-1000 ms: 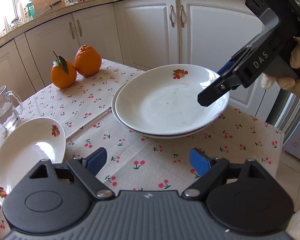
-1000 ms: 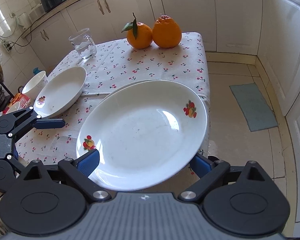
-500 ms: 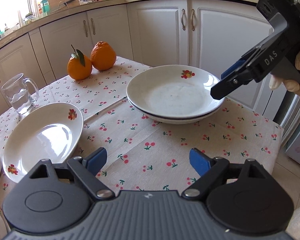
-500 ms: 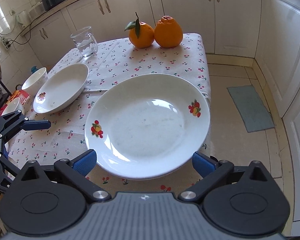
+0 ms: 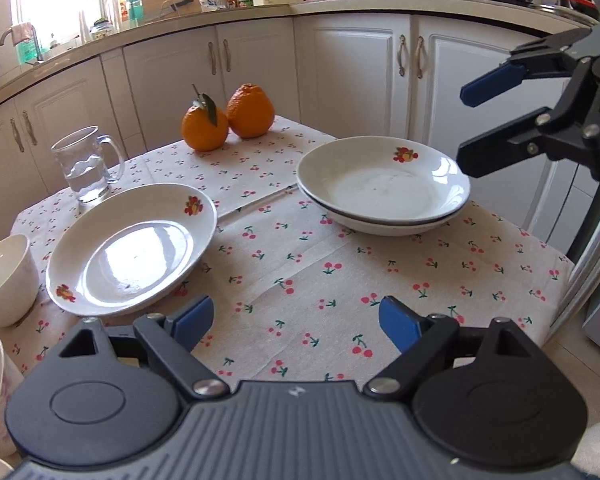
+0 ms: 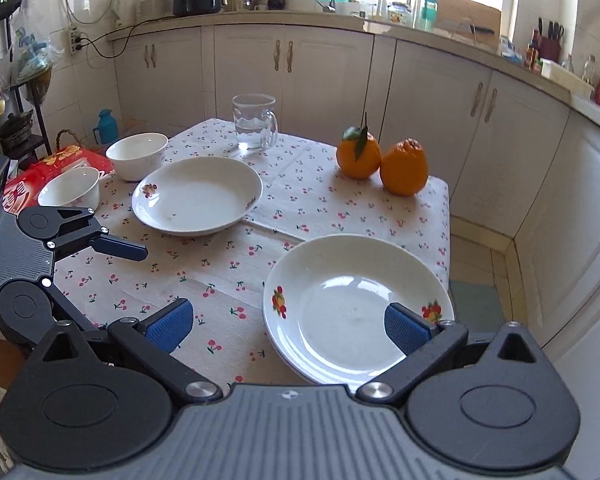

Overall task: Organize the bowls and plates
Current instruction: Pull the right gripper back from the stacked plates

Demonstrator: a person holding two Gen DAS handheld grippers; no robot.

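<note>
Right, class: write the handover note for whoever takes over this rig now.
Left gripper: open, empty, above the tablecloth.
Right gripper: open, empty, by the stacked plates.
Done: two plates stacked at the table's corner.
Left: the single plate beside the glass mug is not yet stacked; two bowls sit apart at the far edge.

White plates point(image 5: 384, 190) with red-and-yellow fruit motifs at the rim. Cream cloth point(image 5: 300, 264) sprinkled with small red cherries on green stems. Two oranges point(image 5: 228, 122), one green-leafed. Clear glass mug point(image 5: 86, 164). Plain white bowls point(image 6: 136, 156). Black tools point(image 6: 286, 326) with blue pads point(image 6: 170, 324).
</note>
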